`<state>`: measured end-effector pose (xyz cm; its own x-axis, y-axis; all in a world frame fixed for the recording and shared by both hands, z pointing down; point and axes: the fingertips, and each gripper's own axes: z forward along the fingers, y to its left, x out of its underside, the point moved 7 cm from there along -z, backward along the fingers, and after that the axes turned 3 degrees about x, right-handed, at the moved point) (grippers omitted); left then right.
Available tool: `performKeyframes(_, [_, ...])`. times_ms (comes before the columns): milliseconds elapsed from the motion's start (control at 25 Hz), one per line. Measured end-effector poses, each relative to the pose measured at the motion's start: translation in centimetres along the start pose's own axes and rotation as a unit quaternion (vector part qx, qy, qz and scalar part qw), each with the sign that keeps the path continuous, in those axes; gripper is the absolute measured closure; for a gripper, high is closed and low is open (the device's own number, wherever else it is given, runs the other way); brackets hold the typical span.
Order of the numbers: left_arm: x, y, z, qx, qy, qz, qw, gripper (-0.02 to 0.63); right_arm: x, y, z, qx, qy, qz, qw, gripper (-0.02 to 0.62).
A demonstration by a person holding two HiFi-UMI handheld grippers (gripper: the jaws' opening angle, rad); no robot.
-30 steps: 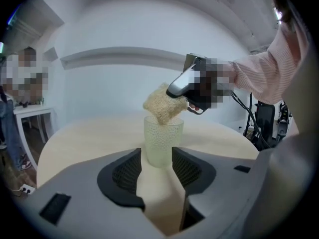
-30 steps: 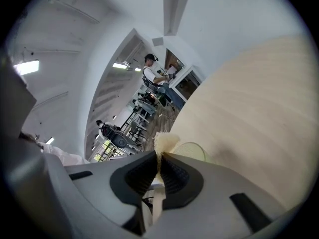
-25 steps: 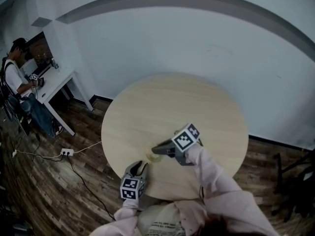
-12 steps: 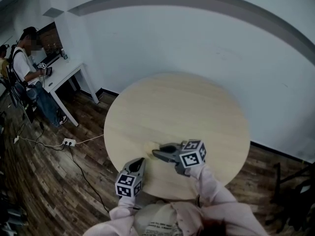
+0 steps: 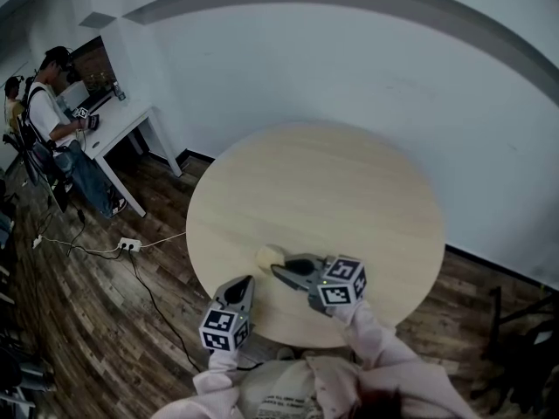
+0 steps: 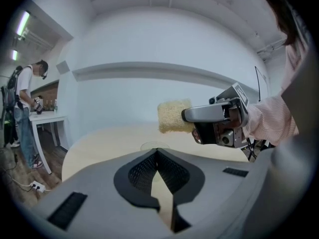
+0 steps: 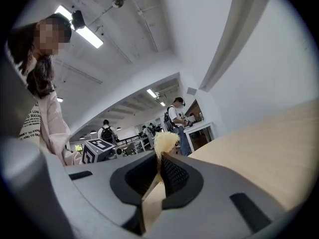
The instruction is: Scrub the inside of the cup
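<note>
A pale yellow sponge (image 5: 269, 256) is pinched in my right gripper (image 5: 278, 272), which is shut on it above the near part of the round wooden table (image 5: 332, 190). In the right gripper view the sponge (image 7: 164, 141) sticks out past the jaw tips of the right gripper (image 7: 160, 157). The left gripper view shows the sponge (image 6: 173, 116) hanging in the air ahead. A faint clear round rim (image 6: 154, 146), possibly the cup, lies on the table under it. My left gripper (image 5: 244, 284) hovers at the table's near edge. Seen in its own view, the left gripper (image 6: 157, 153) is shut and holds nothing.
A person (image 5: 54, 112) stands at a white desk (image 5: 122, 129) by the far left wall. A power strip (image 5: 129, 244) and its cable lie on the wooden floor to the left of the table. A light wall curves behind the table.
My left jaws have closed and the left gripper has risen a little near the table edge. My right gripper has rolled and carried the sponge up off the table.
</note>
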<state>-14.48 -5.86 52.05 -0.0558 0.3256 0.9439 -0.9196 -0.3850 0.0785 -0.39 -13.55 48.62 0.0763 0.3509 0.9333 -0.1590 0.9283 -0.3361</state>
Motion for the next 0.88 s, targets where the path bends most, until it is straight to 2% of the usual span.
performKeyframes(440, [-1.1,-1.7,-1.5,-0.016,-0.016,0.016,0.9996,0.614,0.6,1.3,-1.5,0.012,-0.017,-0.029,0.999,0.568])
performKeyframes(880, [-1.3,-3.4,-0.6,-0.017,-0.026,0.015,0.9994,0.614,1.7,0.6,-2.8,0.015,-0.016,-0.030,0.999,0.568])
